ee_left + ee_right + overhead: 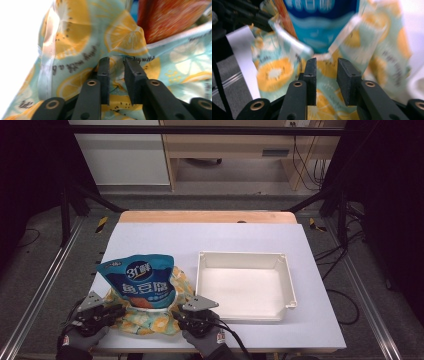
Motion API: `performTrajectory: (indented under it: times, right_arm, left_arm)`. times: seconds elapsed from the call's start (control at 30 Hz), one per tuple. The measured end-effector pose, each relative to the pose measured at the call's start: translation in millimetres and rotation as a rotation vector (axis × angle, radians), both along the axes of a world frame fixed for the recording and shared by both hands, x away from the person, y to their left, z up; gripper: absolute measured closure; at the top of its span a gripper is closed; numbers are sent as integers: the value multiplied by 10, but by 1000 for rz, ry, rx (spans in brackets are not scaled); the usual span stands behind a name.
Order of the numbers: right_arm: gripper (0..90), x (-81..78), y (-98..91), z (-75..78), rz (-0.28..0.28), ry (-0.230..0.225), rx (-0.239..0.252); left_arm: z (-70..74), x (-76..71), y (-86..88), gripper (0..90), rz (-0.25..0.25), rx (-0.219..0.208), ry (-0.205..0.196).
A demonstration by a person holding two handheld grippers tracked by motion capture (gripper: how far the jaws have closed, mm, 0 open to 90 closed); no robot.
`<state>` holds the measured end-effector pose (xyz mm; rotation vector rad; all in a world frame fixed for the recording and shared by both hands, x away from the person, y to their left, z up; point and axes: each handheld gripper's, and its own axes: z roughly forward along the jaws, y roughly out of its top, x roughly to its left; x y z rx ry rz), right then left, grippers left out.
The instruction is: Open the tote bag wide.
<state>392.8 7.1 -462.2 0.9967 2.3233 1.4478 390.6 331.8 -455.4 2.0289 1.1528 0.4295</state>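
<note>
Lower left of high view, on tabletop (210,240): blue pouch (140,282) upright inside lemon-print bag (150,322). Left tongs (116,62) and right tongs (326,62) slightly parted astride bag fabric, not pinching; probably letting go. Tray (287,285) beside, right.

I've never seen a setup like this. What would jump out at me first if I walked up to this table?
Probably the blue snack packet, standing in a lemon-print bag at the near left of the table. A gloved hand at each side of the bag holds a black tool, the left tool and the right tool, and each tool's jaws stand slightly apart with the bag's fabric between them. To the right sits an empty white tray.
</note>
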Motion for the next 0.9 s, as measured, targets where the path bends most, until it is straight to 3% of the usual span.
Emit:
performTrajectory:
  times: [0.03,0.37,0.57,0.9]
  right_arm:
    - [680,-6,-17,40,3,-6,9]
    - [602,12,-187,355,13,-61,82]
    - [559,38,-300,534,3,-91,121]
    - [476,126,-400,912,-5,-154,158]
  left_arm:
    - [67,-57,29,718,-8,-20,-37]
    - [366,-196,142,565,14,-119,-166]
    - [582,-241,159,490,14,-175,-223]
    - [838,-200,159,430,7,-206,-275]
